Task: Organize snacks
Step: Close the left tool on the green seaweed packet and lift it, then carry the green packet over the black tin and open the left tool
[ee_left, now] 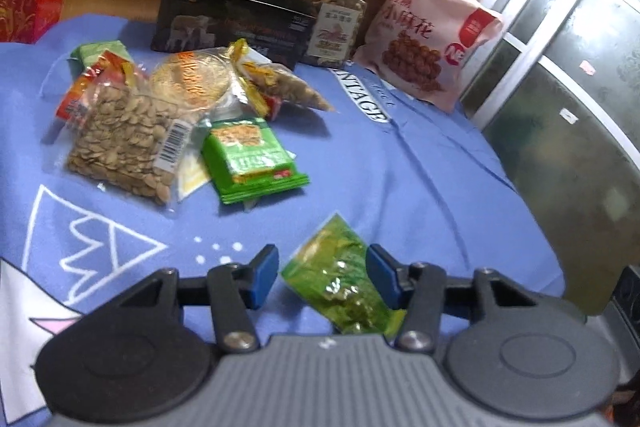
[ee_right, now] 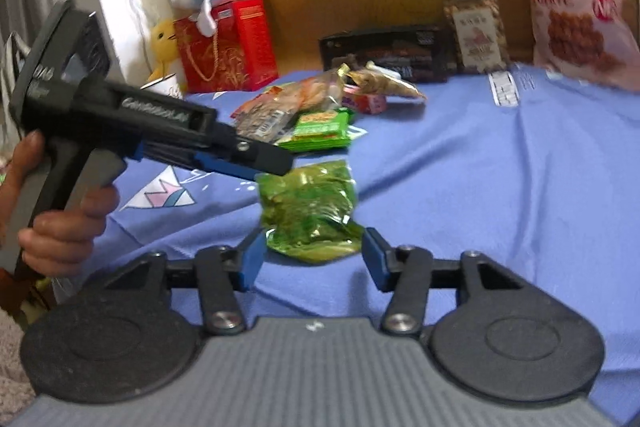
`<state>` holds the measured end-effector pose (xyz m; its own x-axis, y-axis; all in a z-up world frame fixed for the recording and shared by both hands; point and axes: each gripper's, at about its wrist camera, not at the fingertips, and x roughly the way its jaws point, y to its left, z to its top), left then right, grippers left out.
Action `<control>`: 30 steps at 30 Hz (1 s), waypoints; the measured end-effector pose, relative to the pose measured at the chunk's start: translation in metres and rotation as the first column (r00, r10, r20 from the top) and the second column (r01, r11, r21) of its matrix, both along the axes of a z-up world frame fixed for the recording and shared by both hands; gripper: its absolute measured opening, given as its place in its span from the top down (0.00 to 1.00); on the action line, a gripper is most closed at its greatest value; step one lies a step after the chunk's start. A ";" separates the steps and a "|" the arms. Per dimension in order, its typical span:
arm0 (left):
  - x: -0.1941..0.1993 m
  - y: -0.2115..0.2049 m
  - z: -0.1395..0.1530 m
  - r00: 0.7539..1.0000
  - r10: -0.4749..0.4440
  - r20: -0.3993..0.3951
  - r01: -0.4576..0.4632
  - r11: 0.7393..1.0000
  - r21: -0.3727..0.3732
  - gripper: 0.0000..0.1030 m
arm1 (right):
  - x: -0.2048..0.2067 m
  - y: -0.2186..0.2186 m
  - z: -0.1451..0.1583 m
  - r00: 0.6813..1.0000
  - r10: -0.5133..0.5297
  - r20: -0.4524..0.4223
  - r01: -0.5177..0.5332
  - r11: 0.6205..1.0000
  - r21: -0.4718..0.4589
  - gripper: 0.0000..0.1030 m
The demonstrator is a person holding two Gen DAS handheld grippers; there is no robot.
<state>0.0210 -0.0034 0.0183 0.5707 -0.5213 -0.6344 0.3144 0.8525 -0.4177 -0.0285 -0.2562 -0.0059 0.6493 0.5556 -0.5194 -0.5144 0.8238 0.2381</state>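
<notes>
Green crinkled foil marks the packet (ee_right: pixel 310 211) in play, a small shiny pouch lying flat on the blue cloth (ee_right: pixel 500 167), apart from the snack pile (ee_left: pixel 176 119) and on the near side of it. Judging by its creases and puffy middle, it should be light, soft and a little slippery, with contents that could crush under a hard squeeze. A flat sealed end looks the safest place to pinch, rather than the bulging centre.

The left gripper (ee_left: pixel 322 277) has its blue pads partly spread. In its own view the packet sits between them, close against the right-hand pad (ee_left: pixel 382 277), while a clear strip of cloth shows beside the other pad. From the right wrist view the left gripper's tips reach the far edge of the packet, but whether they press on it cannot be told.

The right gripper (ee_right: pixel 313 259) stands about half spread at the packet's near end, which lies just ahead of its fingertips; a gap shows on each side, so nothing is pinched there.
</notes>
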 end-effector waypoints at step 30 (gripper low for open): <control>0.016 0.038 -0.026 0.982 -0.083 -0.171 0.037 0.966 -0.257 0.71 | 0.031 -0.066 -0.017 0.940 -0.056 -0.337 0.163 0.941 0.297 0.66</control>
